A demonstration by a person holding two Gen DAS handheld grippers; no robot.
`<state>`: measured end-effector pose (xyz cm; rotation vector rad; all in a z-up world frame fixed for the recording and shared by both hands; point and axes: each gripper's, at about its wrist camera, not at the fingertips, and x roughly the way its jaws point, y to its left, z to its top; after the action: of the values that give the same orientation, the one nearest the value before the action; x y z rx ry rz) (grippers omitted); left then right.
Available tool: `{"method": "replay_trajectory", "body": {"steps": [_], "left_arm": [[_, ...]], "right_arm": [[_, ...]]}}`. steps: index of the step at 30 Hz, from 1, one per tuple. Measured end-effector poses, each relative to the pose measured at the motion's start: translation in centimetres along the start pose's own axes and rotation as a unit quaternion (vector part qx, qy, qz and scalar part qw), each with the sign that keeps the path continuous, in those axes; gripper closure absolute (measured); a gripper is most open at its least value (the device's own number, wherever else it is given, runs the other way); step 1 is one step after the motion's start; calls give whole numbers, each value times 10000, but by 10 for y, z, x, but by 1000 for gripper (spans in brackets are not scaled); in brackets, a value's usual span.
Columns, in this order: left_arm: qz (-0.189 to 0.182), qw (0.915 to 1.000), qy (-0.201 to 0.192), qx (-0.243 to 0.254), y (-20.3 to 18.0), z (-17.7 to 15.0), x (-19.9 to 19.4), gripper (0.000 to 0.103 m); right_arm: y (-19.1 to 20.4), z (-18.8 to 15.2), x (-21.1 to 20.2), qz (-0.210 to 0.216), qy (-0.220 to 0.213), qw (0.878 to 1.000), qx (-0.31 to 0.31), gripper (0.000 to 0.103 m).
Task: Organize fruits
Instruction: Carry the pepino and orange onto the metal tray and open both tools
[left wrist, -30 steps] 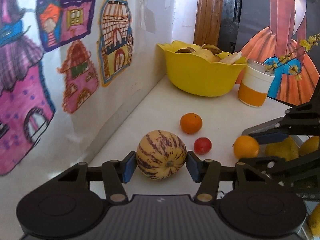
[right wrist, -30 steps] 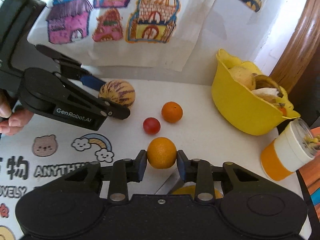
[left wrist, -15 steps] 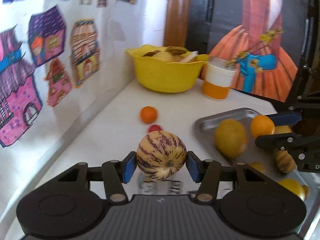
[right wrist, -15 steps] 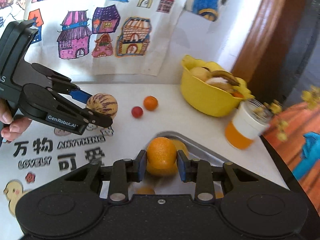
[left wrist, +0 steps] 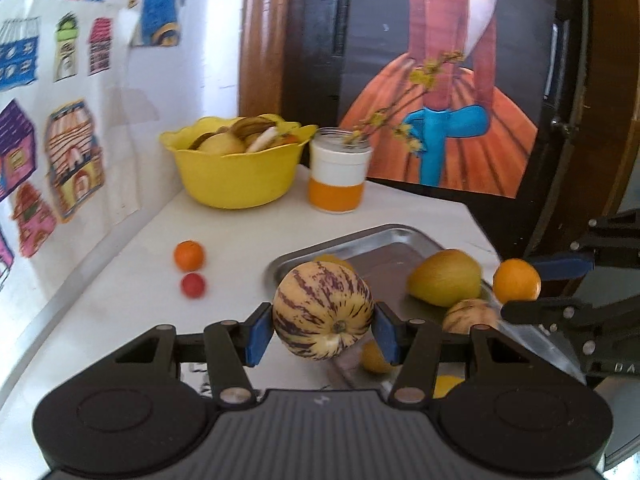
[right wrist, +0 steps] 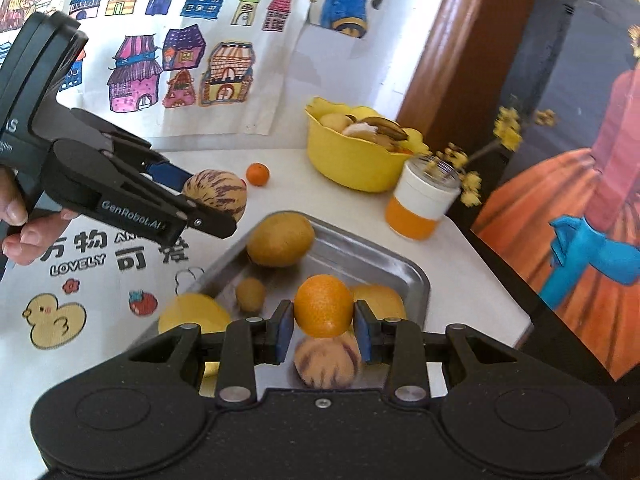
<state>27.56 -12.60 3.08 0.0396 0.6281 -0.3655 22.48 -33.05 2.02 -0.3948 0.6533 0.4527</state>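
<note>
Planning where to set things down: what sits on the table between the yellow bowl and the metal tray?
Only the orange-and-white cup sits off to the side; the table between yellow bowl and metal tray is bare, in both views.

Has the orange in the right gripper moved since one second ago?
Yes. The orange, gripped by the right gripper, was low beside the red fruit; now it hangs over the metal tray.

Each fisheye rides low behind its own jaws, looking forward and slightly down across the white surface [left wrist: 132, 292] toward the far wall. Both views share the metal tray [left wrist: 394, 236] [right wrist: 416, 280], yellow bowl [left wrist: 236, 176] [right wrist: 352, 164] and cup [left wrist: 338, 178] [right wrist: 420, 208].
</note>
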Motion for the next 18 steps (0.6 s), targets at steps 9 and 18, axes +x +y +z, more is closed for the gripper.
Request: {"method": "replay_trajectory", "body": {"steps": [9, 18], "left_arm": [[-126, 9998, 111, 108, -33, 4, 13, 45], [-121, 9991, 351, 213, -55, 4, 39, 45]], "right_arm": [[-18, -38, -14, -46, -9, 9991, 416, 68], [-24, -70, -7, 11, 93, 9981, 609, 68]]}}
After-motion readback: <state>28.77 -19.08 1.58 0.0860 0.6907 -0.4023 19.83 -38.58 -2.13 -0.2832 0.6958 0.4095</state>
